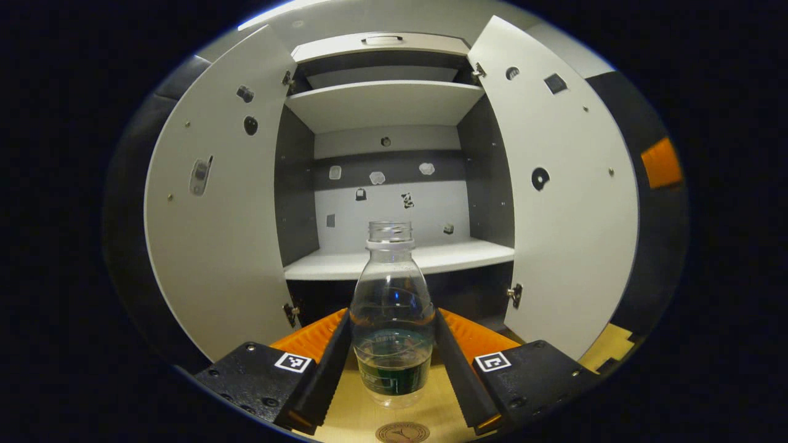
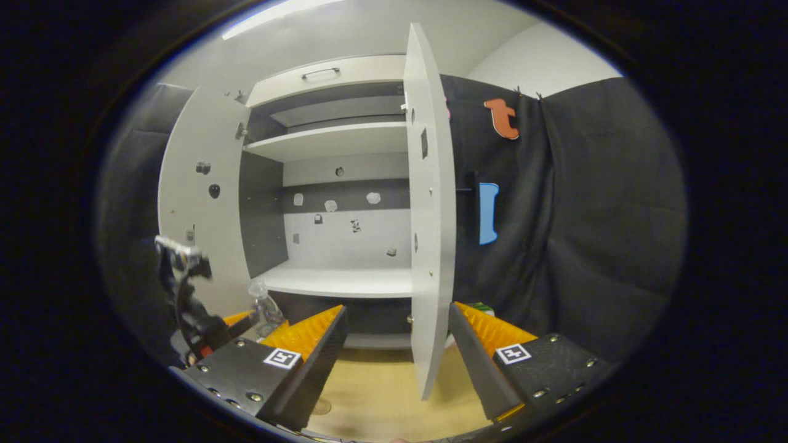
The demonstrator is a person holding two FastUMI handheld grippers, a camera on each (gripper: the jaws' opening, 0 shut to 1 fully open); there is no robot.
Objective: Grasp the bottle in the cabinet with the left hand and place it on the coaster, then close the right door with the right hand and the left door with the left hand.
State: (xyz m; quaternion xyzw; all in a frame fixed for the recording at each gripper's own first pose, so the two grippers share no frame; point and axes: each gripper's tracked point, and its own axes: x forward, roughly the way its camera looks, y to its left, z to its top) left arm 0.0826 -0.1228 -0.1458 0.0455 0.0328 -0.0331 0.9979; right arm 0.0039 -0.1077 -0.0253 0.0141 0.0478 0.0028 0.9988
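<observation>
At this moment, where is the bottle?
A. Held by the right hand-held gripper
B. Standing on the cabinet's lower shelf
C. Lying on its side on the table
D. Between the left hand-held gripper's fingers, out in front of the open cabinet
D: in the left gripper view the uncapped bottle stands upright between the left hand-held gripper fingers, in front of the cabinet's lower shelf.

Pale wooden tabletop [image 2: 375, 394]; black cloth wall [image 2: 591, 215] behind.

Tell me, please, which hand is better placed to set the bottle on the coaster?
Left: its tongs already clamp the clear plastic bottle, with the round brown coaster just below. The right tongs straddle the white right door's edge.
</observation>
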